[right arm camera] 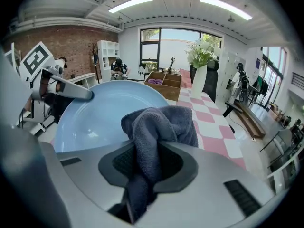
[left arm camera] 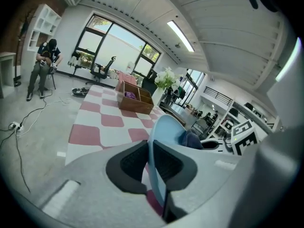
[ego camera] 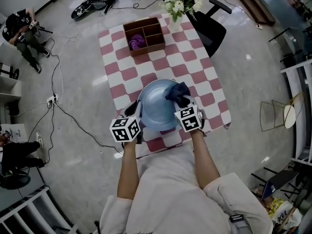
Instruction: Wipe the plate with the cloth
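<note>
The grey cloth (right arm camera: pixel 156 127) is clamped between the closed jaws of the right gripper (right arm camera: pixel 147 163) and held, apparently touching, against the blue plate (right arm camera: pixel 90 122), whose rim is pinched by the left gripper (left arm camera: pixel 151 163) so it is steadied over the checked table (ego camera: pixel 195 67) for wiping.

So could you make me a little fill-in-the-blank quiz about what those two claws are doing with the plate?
The left claw grips the rim of a light ____ plate.
The right claw is shut on a dark ____.
The wooden box on the checked table holds something ____.
Missing words: blue; cloth; purple.
</note>
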### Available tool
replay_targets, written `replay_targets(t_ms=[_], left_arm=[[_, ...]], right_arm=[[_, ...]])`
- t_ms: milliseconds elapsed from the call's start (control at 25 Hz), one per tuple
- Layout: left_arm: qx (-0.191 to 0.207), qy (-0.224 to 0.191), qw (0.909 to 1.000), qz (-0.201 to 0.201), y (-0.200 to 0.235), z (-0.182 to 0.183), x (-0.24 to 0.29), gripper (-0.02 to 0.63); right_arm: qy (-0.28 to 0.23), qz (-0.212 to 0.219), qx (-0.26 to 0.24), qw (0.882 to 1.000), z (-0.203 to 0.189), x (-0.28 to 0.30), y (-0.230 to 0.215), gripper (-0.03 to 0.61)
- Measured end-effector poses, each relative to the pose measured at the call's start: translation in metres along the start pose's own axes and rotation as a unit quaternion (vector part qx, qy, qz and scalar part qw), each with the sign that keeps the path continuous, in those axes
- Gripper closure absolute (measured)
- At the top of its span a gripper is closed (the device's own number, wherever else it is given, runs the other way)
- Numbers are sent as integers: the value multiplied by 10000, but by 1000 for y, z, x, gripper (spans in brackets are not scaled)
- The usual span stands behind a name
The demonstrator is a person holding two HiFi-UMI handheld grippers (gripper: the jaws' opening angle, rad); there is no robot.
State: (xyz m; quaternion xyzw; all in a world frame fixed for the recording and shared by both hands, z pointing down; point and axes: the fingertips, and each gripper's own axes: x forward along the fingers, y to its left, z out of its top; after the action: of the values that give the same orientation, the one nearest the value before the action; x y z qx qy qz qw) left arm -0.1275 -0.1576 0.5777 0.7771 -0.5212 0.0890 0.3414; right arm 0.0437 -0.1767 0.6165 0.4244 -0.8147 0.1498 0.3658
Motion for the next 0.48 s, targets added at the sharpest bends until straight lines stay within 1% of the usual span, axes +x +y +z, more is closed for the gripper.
replay_targets(t_ms=[200, 480], left_arm=[[-381, -316, 9986, 193, 20, 13, -8, 580], [-489, -502, 9970, 320, 29, 26, -7, 580]], right_arm=[[25, 113, -186, 9998, 7, 0, 12, 485], [21, 238, -386, 9990, 11, -1, 26, 485]])
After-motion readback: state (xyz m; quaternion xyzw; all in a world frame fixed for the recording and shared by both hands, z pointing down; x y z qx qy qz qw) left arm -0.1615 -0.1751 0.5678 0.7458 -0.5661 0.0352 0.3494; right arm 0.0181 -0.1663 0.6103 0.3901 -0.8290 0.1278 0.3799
